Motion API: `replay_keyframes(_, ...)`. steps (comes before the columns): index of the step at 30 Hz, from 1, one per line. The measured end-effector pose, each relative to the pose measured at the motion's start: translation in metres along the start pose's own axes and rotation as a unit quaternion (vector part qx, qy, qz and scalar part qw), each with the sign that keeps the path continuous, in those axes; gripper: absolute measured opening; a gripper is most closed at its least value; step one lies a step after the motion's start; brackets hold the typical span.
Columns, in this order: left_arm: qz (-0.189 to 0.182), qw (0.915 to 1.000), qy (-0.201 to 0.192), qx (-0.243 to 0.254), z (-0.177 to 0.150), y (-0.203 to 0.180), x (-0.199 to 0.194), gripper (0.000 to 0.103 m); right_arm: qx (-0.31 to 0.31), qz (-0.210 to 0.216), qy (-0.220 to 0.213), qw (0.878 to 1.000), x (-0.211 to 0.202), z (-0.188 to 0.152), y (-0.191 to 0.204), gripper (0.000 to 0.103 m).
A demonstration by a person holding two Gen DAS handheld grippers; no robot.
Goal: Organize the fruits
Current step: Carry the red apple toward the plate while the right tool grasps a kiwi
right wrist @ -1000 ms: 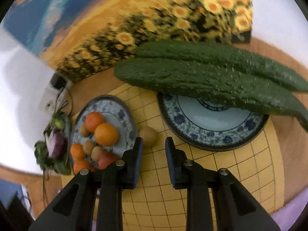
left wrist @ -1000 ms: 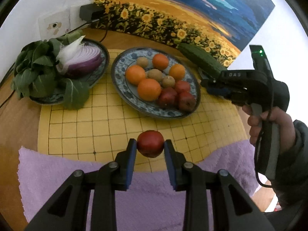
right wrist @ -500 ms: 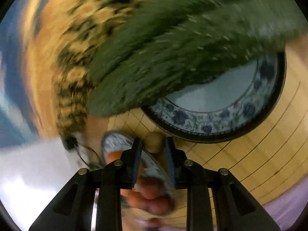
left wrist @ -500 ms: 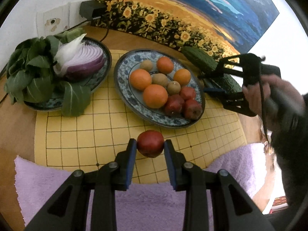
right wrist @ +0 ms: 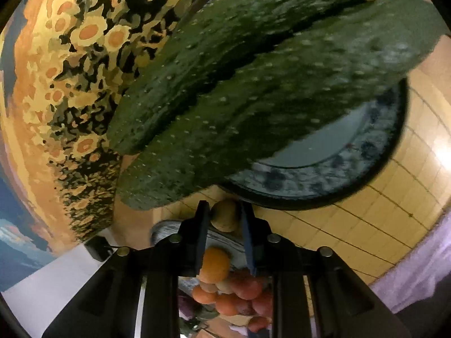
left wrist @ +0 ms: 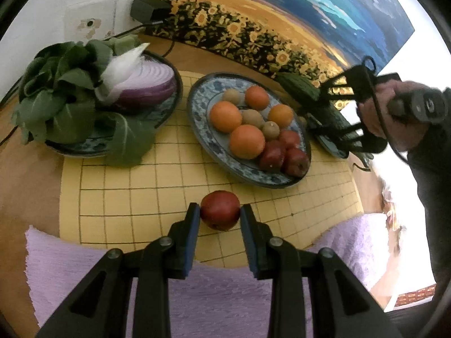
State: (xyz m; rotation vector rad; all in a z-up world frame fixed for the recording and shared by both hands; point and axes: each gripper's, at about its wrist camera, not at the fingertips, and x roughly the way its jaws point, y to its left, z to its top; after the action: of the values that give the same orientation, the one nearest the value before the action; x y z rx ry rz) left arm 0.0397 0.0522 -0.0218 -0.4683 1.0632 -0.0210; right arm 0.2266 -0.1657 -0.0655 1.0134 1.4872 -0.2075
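A blue-patterned plate (left wrist: 197, 118) holds oranges, kiwis and red apples. Short of its near rim, my left gripper (left wrist: 220, 211) is shut on a red apple (left wrist: 220, 209) just above the yellow grid mat (left wrist: 126, 180). My right gripper (right wrist: 224, 211) is rolled over on its side, and its jaws are closing on a brown kiwi (right wrist: 225, 217), which both pads touch. The kiwi sits between the fruit plate (right wrist: 160, 226) and the cucumber plate (right wrist: 324, 180). In the left wrist view a hand holds the right gripper (left wrist: 315, 111) at the right.
Two cucumbers (right wrist: 253, 98) overhang their plate close above the right gripper. A plate with half a red onion (left wrist: 141, 90) and leafy greens (left wrist: 64, 95) stands at the left. A purple towel (left wrist: 197, 295) covers the near edge. A sunflower painting (left wrist: 282, 14) leans at the back.
The right gripper has rolled far over and closed in on the kiwi beside the cucumber plate. The left gripper has edged toward the fruit plate, still holding the apple.
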Motion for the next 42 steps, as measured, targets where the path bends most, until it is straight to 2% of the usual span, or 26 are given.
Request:
replay_keyframes(2,0.001,1.0,-0.005,-0.003,0.001,0.003,-0.002,0.031,-0.015,0.0,-0.008,1.0,-0.008,-0.006,-0.002,0.023)
replay_keyframes(7,0.01,0.9999,-0.005,-0.002,0.002,0.004,0.0,0.031,-0.046,0.021,0.004,0.999,-0.024,-0.022,-0.023,0.023)
replay_keyframes(11,0.008,0.9998,-0.016,0.004,0.004,-0.002,-0.004,0.031,-0.085,0.035,0.017,0.996,-0.023,-0.03,-0.04,0.023)
replay_keyframes(13,0.008,0.9998,-0.019,0.009,0.005,-0.005,-0.006,0.031,-0.117,0.039,0.01,0.992,-0.023,-0.035,-0.049,0.023)
replay_keyframes(15,0.007,0.9996,-0.02,0.016,0.006,-0.009,-0.008,0.031,-0.16,0.032,-0.021,0.986,-0.031,-0.042,-0.055,0.023)
replay_keyframes(19,0.002,0.9993,-0.021,0.029,0.008,-0.019,-0.01,0.031,-0.246,0.014,-0.076,0.966,-0.044,-0.055,-0.065,0.023)
replay_keyframes(24,-0.001,0.9986,-0.02,0.05,0.008,-0.033,-0.008,0.031,-0.355,-0.013,-0.128,0.926,-0.049,-0.082,-0.073,0.023)
replay_keyframes(27,-0.003,0.9982,-0.018,0.056,0.009,-0.04,-0.005,0.031,-0.392,-0.011,-0.137,0.91,-0.05,-0.094,-0.081,0.023)
replay_keyframes(35,-0.006,0.9971,-0.021,0.073,0.017,-0.053,-0.003,0.031,-0.403,-0.002,-0.136,0.905,-0.052,-0.098,-0.088,0.023)
replay_keyframes(42,-0.005,0.9966,-0.025,0.078,0.029,-0.057,0.002,0.031,-0.423,0.031,-0.133,0.896,-0.055,-0.101,-0.078,0.023)
